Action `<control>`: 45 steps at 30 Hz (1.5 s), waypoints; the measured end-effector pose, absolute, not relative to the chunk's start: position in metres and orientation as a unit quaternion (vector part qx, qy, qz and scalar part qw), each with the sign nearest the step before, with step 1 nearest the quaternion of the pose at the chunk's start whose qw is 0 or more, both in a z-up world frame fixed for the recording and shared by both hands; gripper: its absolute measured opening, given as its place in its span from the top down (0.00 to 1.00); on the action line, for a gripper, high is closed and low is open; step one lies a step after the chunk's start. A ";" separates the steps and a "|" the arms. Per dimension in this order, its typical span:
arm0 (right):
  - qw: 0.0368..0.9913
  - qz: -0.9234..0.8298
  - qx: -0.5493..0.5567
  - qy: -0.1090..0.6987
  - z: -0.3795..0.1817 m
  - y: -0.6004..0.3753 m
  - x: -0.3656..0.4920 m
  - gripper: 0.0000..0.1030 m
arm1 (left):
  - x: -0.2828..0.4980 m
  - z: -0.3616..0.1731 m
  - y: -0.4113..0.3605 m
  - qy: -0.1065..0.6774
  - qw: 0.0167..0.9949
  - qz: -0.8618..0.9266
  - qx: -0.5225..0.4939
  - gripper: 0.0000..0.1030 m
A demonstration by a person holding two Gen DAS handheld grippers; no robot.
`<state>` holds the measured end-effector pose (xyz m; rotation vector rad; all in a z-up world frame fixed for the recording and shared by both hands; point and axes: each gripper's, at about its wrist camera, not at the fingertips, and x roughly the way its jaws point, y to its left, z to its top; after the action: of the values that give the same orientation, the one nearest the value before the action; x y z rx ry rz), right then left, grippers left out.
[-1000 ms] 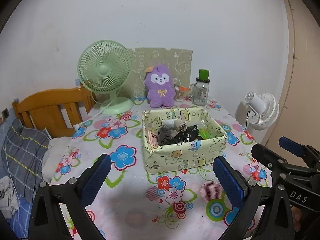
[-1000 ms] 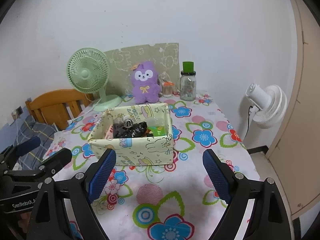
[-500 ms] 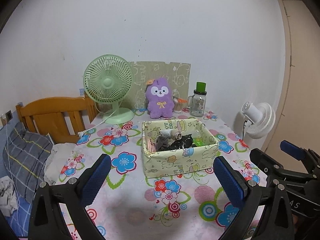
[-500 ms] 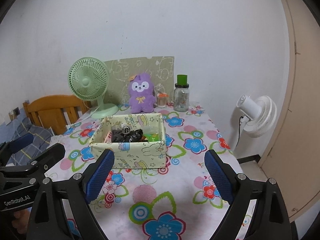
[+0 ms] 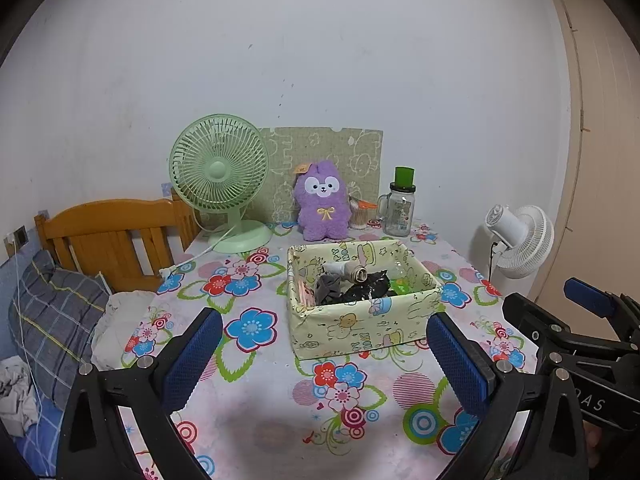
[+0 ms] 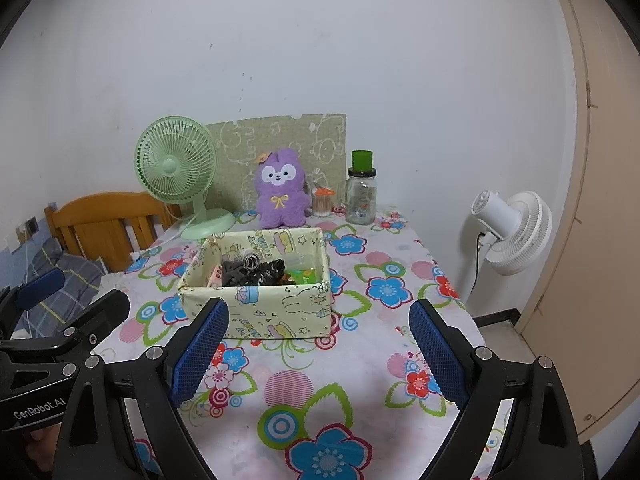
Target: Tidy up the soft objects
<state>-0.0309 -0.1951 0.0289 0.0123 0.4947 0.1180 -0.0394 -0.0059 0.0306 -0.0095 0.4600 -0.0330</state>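
A pale yellow patterned box (image 5: 360,330) (image 6: 256,312) sits mid-table on the flowered cloth, holding rolled socks (image 5: 352,274), dark soft items (image 6: 256,272) and something green. A purple plush toy (image 5: 322,202) (image 6: 280,190) stands upright at the back by the wall. My left gripper (image 5: 324,356) is open and empty, held back from the near side of the box. My right gripper (image 6: 318,350) is open and empty too, also short of the box. Each gripper shows at the edge of the other's view.
A green desk fan (image 5: 220,176) stands back left with its cord on the table. A glass jar with a green lid (image 5: 400,204) and a small cup stand back right. A wooden bed headboard (image 5: 108,236) and pillow lie left; a white fan (image 6: 508,232) and door right.
Both grippers have pulled back and up from the table, so the box and plush look smaller and more wall shows. Both stay open and empty.
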 end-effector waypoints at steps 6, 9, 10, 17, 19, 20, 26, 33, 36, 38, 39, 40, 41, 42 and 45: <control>0.966 0.057 0.011 0.252 0.025 -0.193 -0.026 0.09 | -0.034 0.027 -0.004 0.233 0.972 -0.018 -0.006 0.00; 0.966 0.056 0.011 0.252 0.025 -0.193 -0.024 0.09 | -0.032 0.026 -0.003 0.234 0.972 -0.021 -0.009 0.00; 0.966 0.055 0.012 0.251 0.024 -0.193 -0.024 0.09 | -0.031 0.026 -0.003 0.235 0.972 -0.023 -0.010 0.00; 0.968 0.054 0.011 0.245 0.027 -0.194 -0.022 0.09 | -0.031 0.028 -0.004 0.231 0.973 -0.026 -0.008 0.00; 0.968 0.054 0.012 0.245 0.027 -0.194 -0.021 0.09 | -0.030 0.028 -0.004 0.231 0.973 -0.026 -0.009 0.00; 0.968 0.054 0.012 0.246 0.027 -0.195 -0.021 0.09 | -0.030 0.028 -0.004 0.231 0.973 -0.026 -0.009 0.00; 0.967 0.057 0.015 0.248 0.026 -0.195 -0.020 0.09 | -0.030 0.028 -0.004 0.231 0.973 -0.026 -0.009 0.00; 0.968 0.055 0.011 0.243 0.027 -0.192 -0.020 0.09 | -0.029 0.028 -0.004 0.229 0.973 -0.024 -0.009 0.00; 0.968 0.055 0.011 0.243 0.028 -0.192 -0.020 0.09 | -0.028 0.027 -0.004 0.228 0.973 -0.024 -0.010 0.00; 0.968 0.055 0.011 0.243 0.027 -0.192 -0.020 0.09 | -0.028 0.027 -0.004 0.229 0.973 -0.024 -0.010 0.00; 0.968 0.056 0.011 0.244 0.028 -0.192 -0.020 0.09 | -0.028 0.028 -0.004 0.229 0.973 -0.024 -0.010 0.00; 0.968 0.056 0.011 0.244 0.028 -0.192 -0.020 0.09 | -0.029 0.028 -0.004 0.228 0.973 -0.024 -0.010 0.00; 0.968 0.056 0.012 0.244 0.028 -0.192 -0.020 0.09 | -0.028 0.028 -0.004 0.228 0.973 -0.024 -0.011 0.00; 0.968 0.056 0.012 0.244 0.028 -0.192 -0.020 0.09 | -0.028 0.028 -0.004 0.228 0.973 -0.024 -0.010 0.00; 0.968 0.057 0.011 0.244 0.028 -0.191 -0.020 0.09 | -0.027 0.027 -0.004 0.228 0.973 -0.024 -0.011 0.00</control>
<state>-0.0198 -0.1913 0.0279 0.0231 0.4926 0.1148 -0.0272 -0.0037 0.0274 -0.0217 0.4606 -0.0481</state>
